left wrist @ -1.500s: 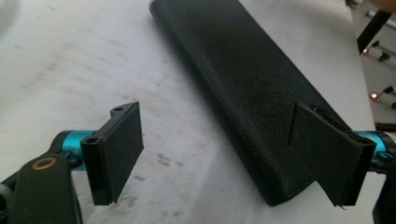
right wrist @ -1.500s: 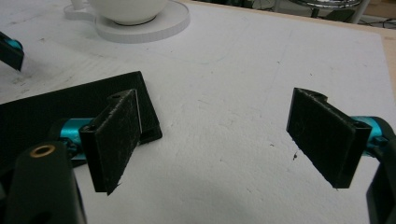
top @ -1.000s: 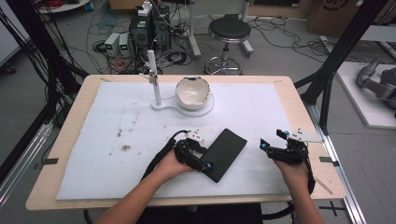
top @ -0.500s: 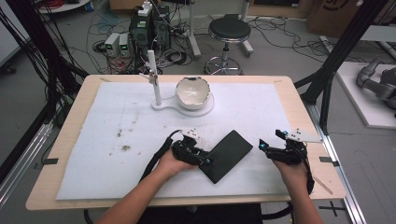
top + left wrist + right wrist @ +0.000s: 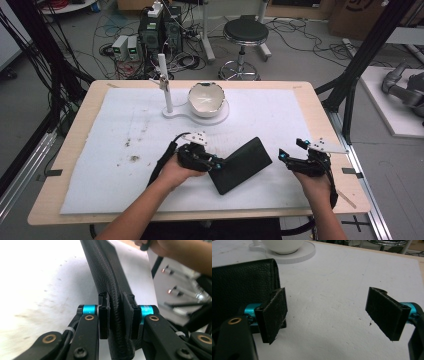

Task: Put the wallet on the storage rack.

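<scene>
A black leather case (image 5: 244, 162) lies at an angle on the white mat (image 5: 100, 165), near the front middle. My left gripper (image 5: 216, 163) grips its left end. In the left gripper view the pads (image 5: 104, 315) press on both sides of the case (image 5: 103, 267), which stands on edge between them. These jaws have just been closing onto it. My right gripper (image 5: 288, 156) rests at the right of the mat, a little apart from the case. Its jaws (image 5: 329, 312) stand wide open over bare mat, with the case (image 5: 239, 282) off to their left.
A white bowl (image 5: 206, 98) sits on a flat white base (image 5: 220, 118) with an upright white post (image 5: 166, 90) at the back middle. Dark crumbs (image 5: 134, 158) dot the mat's left part. The wooden table edge (image 5: 200, 216) runs along the front.
My left gripper has closed on the case's end and risen a little, tipping the case up onto its edge. The right hand has stayed where it was.
</scene>
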{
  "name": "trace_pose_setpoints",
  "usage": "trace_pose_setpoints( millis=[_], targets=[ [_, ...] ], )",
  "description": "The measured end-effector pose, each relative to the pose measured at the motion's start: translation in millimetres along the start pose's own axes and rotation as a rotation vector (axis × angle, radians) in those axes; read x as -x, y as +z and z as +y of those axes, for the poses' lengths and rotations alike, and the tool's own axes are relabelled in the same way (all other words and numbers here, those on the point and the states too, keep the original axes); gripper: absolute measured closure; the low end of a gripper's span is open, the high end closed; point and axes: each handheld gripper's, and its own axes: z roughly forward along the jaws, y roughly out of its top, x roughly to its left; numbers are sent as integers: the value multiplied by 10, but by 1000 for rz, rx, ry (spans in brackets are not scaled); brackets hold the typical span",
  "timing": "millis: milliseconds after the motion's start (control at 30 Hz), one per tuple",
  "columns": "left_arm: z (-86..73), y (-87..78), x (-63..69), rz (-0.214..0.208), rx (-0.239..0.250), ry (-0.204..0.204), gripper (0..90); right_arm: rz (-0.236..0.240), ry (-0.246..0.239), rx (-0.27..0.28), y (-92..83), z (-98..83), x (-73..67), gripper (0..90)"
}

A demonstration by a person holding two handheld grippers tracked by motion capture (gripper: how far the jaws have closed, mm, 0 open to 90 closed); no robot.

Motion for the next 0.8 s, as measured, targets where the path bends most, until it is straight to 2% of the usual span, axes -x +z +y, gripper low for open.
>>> trace_pose_setpoints(
  millis=[33, 67, 200, 233, 267, 300, 533, 567, 600, 633, 733, 767, 800],
  targets=[
    [48, -184, 17, 49, 0, 37, 777, 15, -10, 4, 7, 12, -31, 180],
    [48, -184, 17, 49, 0, 37, 778, 15, -10, 4, 7, 12, -31, 180],
    [50, -490, 11, 120, 14, 66, 781, 48, -35, 10, 37, 43, -98, 180],
    [34, -621, 2, 132, 23, 59, 782, 70, -42, 6, 54, 58, -137, 180],
    [34, -621, 2, 132, 23, 59, 784, 70, -42, 6, 54, 58, -137, 180],
    [17, -751, -1, 138, 31, 66, 785, 81, -57, -1, 67, 69, -177, 180],
    [-103, -935, 0, 141, 51, 60, 787, 133, -85, -3, 122, 104, -287, 180],
    [-111, -947, 0, 140, 51, 66, 787, 152, -89, -3, 137, 112, -311, 180],
    [-117, -950, 6, 133, 58, 67, 787, 193, -94, -1, 153, 128, -346, 180],
    [-119, -950, 14, 124, 64, 72, 787, 193, -94, -1, 153, 128, -346, 180],
    [-100, -937, 48, 94, 79, 91, 788, 254, -98, 12, 159, 155, -394, 180],
    [-78, -916, 83, 64, 82, 112, 790, 306, -94, 25, 165, 178, -427, 180],
    [-78, -916, 83, 64, 82, 112, 792, 340, -96, 33, 173, 189, -442, 180]
  ],
)
